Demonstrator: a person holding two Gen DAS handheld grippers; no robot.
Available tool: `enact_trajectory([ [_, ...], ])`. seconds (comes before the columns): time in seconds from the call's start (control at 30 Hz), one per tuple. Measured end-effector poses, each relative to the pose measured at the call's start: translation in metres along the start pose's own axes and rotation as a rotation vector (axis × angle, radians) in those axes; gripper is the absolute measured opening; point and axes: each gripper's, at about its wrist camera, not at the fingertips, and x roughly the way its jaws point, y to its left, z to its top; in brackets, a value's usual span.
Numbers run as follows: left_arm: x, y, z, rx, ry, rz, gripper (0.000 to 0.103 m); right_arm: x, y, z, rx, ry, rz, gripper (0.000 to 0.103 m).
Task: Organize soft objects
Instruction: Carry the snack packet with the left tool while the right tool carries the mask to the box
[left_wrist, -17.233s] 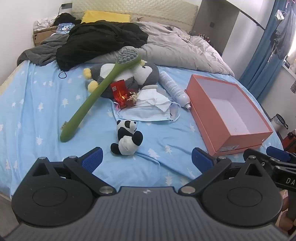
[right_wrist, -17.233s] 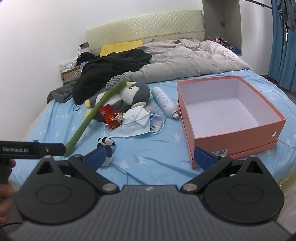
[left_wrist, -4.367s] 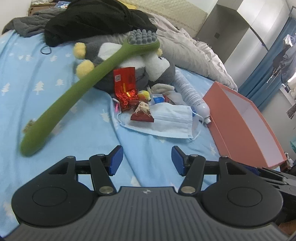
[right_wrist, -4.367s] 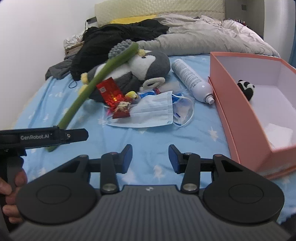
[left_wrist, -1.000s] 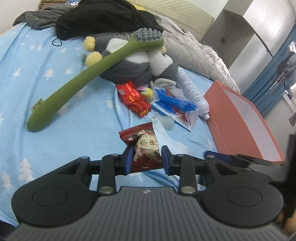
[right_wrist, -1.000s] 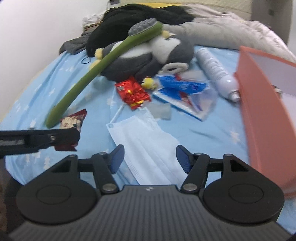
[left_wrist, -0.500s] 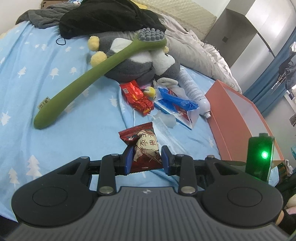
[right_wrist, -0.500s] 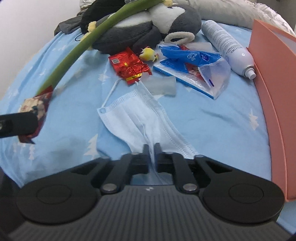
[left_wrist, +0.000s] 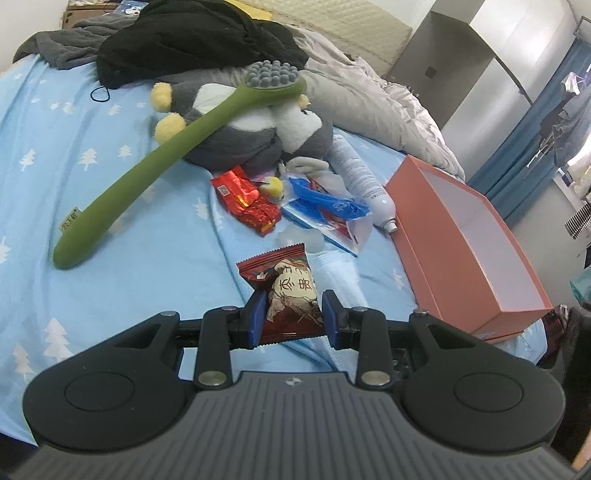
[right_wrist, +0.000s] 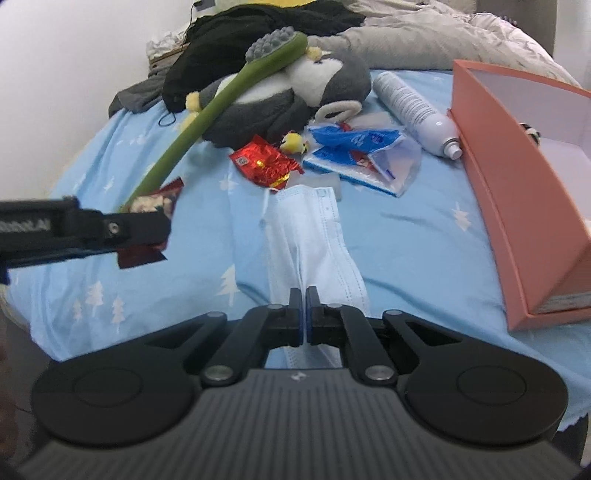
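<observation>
My left gripper (left_wrist: 293, 317) is shut on a dark red snack packet (left_wrist: 288, 291), held just above the blue bedsheet (left_wrist: 110, 229); the same packet (right_wrist: 151, 206) shows in the right wrist view beside the left gripper's arm. My right gripper (right_wrist: 305, 314) is shut on the near edge of a pale blue face mask (right_wrist: 310, 236), which stretches away from its jaws over the sheet. A grey plush penguin (left_wrist: 251, 140) lies further back under a green long-handled brush (left_wrist: 166, 158). The orange box (right_wrist: 517, 177) stands to the right with a small panda toy (right_wrist: 530, 131) inside.
A red foil packet (left_wrist: 245, 201), a small yellow toy (left_wrist: 275, 184), a blue plastic pouch (left_wrist: 325, 210) and a white spray bottle (left_wrist: 364, 184) lie between the penguin and the box. Black clothing (left_wrist: 199, 40) and a grey duvet (left_wrist: 369, 103) are heaped behind.
My right gripper went from open over the face mask to shut on its near edge, and the mask is now drawn up into a ridge. The left gripper kept hold of the snack packet.
</observation>
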Motion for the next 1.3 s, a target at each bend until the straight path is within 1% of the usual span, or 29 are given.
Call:
enact_trajectory([
  [0.2, -0.002, -0.011, 0.012, 0.018, -0.009, -0.028, 0.038, -0.027, -0.005, 0.019, 0.011, -0.068, -0.014, 0.005],
  [0.3, -0.003, -0.018, 0.027, 0.035, -0.022, -0.036, 0.038, -0.041, -0.009, 0.032, 0.014, -0.116, -0.023, 0.005],
  [0.4, -0.004, -0.032, 0.044, 0.066, -0.032, -0.061, 0.038, -0.052, -0.012, 0.047, 0.004, -0.146, -0.037, 0.005],
  [0.6, -0.014, -0.078, 0.081, 0.134, -0.074, -0.102, 0.038, -0.083, -0.023, 0.082, -0.005, -0.241, -0.051, 0.005],
  [0.73, -0.015, -0.116, 0.108, 0.174, -0.087, -0.169, 0.038, -0.109, -0.034, 0.108, -0.011, -0.314, -0.091, 0.005],
  [0.87, -0.009, -0.155, 0.126, 0.228, -0.097, -0.221, 0.038, -0.128, -0.054, 0.127, 0.002, -0.354, -0.131, 0.005],
  [1.0, 0.008, -0.196, 0.134, 0.279, -0.073, -0.265, 0.038, -0.140, -0.082, 0.140, 0.031, -0.367, -0.182, 0.005],
  [1.1, 0.025, -0.224, 0.139, 0.300, -0.046, -0.301, 0.038, -0.145, -0.107, 0.145, 0.069, -0.366, -0.229, 0.005],
  [1.2, 0.045, -0.248, 0.141, 0.303, -0.003, -0.331, 0.038, -0.144, -0.134, 0.149, 0.119, -0.341, -0.254, 0.005],
  [1.3, 0.067, -0.271, 0.142, 0.324, 0.042, -0.326, 0.038, -0.138, -0.162, 0.150, 0.174, -0.296, -0.284, 0.006],
])
